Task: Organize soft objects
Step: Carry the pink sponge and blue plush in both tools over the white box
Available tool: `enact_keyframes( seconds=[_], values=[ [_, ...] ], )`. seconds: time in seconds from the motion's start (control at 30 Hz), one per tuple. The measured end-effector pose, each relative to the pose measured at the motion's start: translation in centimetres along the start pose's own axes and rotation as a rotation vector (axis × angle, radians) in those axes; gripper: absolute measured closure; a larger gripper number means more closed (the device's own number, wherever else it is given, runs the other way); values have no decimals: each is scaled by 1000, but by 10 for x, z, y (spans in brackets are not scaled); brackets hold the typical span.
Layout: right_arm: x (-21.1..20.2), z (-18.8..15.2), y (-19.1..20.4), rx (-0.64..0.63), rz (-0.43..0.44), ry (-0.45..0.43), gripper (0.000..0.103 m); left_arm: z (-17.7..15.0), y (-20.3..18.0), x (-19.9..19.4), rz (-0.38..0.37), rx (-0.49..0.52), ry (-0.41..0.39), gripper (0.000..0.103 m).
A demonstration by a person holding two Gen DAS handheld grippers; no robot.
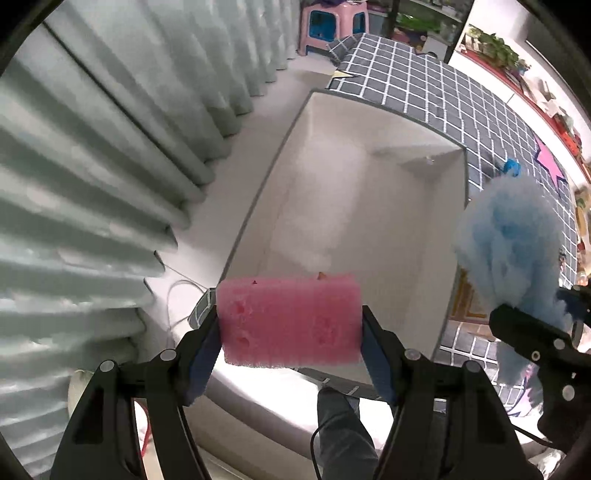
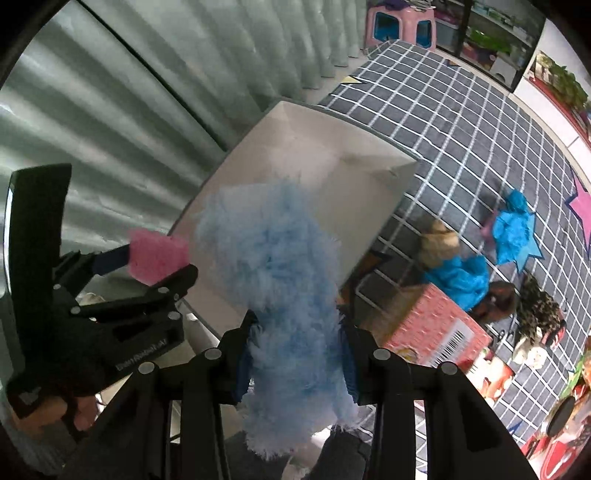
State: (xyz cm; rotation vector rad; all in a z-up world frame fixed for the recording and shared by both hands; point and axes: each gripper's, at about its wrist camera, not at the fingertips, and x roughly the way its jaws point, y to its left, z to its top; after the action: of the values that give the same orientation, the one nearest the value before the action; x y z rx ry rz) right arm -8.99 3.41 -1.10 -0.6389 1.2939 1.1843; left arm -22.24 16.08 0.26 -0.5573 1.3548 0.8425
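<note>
My left gripper (image 1: 290,321) is shut on a pink sponge block (image 1: 290,323) and holds it above the near end of a white open box (image 1: 369,206). My right gripper (image 2: 297,332) is shut on a fluffy light-blue soft thing (image 2: 280,266), held above the box's near right side. The blue fluff also shows in the left wrist view (image 1: 513,240), and the pink sponge in the right wrist view (image 2: 157,258). The box (image 2: 332,177) looks empty inside as far as I can see.
The box sits on a grey grid-pattern mat (image 2: 461,122). Pale curtains (image 1: 92,166) hang to the left. Right of the box lie blue cloth pieces (image 2: 513,221), a tan soft thing (image 2: 439,240), a red carton (image 2: 439,325) and a leopard-print item (image 2: 539,306). A pink stool (image 1: 332,22) stands far back.
</note>
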Motion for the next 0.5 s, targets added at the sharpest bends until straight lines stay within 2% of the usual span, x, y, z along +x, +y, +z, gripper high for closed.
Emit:
enact_keyframes(
  seconds=[0.5],
  values=[
    [28,20,10,30,21,38,62,8,8,24,-12,-34,38,30]
  ],
)
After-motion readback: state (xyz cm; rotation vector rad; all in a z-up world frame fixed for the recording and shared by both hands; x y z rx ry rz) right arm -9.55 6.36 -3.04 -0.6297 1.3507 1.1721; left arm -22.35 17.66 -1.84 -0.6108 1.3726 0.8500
